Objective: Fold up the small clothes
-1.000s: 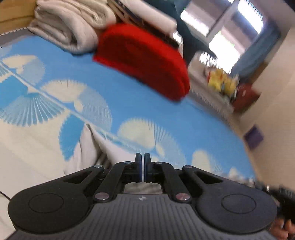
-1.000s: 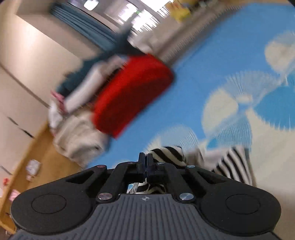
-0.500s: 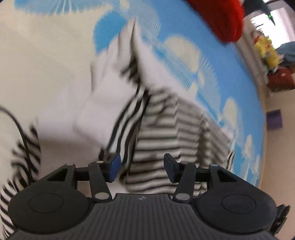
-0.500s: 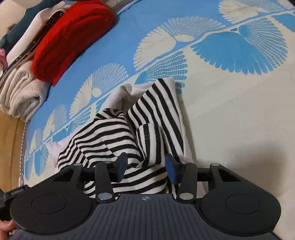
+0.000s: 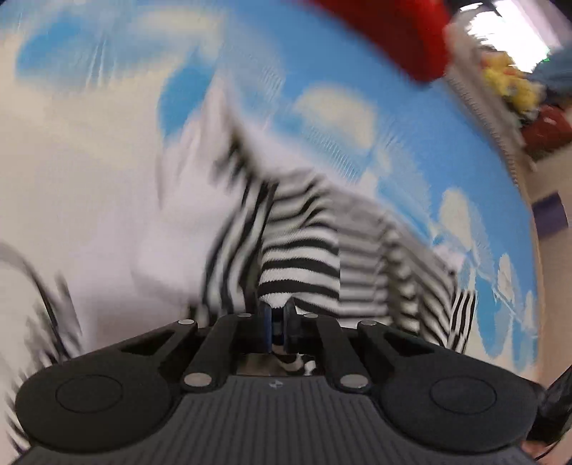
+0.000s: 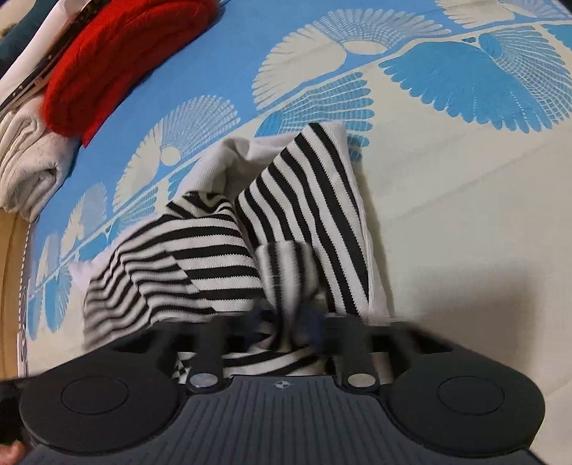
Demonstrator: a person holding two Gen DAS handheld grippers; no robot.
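Observation:
A black-and-white striped garment [image 6: 200, 257] lies crumpled on the blue and cream patterned bedspread [image 6: 464, 186]. It also shows, blurred, in the left wrist view [image 5: 314, 250]. My left gripper [image 5: 277, 323] is shut on a fold of the striped garment. My right gripper [image 6: 289, 318] is blurred with motion; its jaws stand a little apart around a bunched fold of the striped garment, and the blur hides whether they grip it.
A folded red knit [image 6: 118, 57] and a folded cream garment [image 6: 28, 171] lie at the far left of the bed in the right wrist view. The red knit [image 5: 393, 32] is top right in the left wrist view, with room clutter [image 5: 514, 86] beyond.
Both grippers came down shut onto the garment and opened half a second ago. Now the left has shut on a striped fold and the right jaws have narrowed around another.

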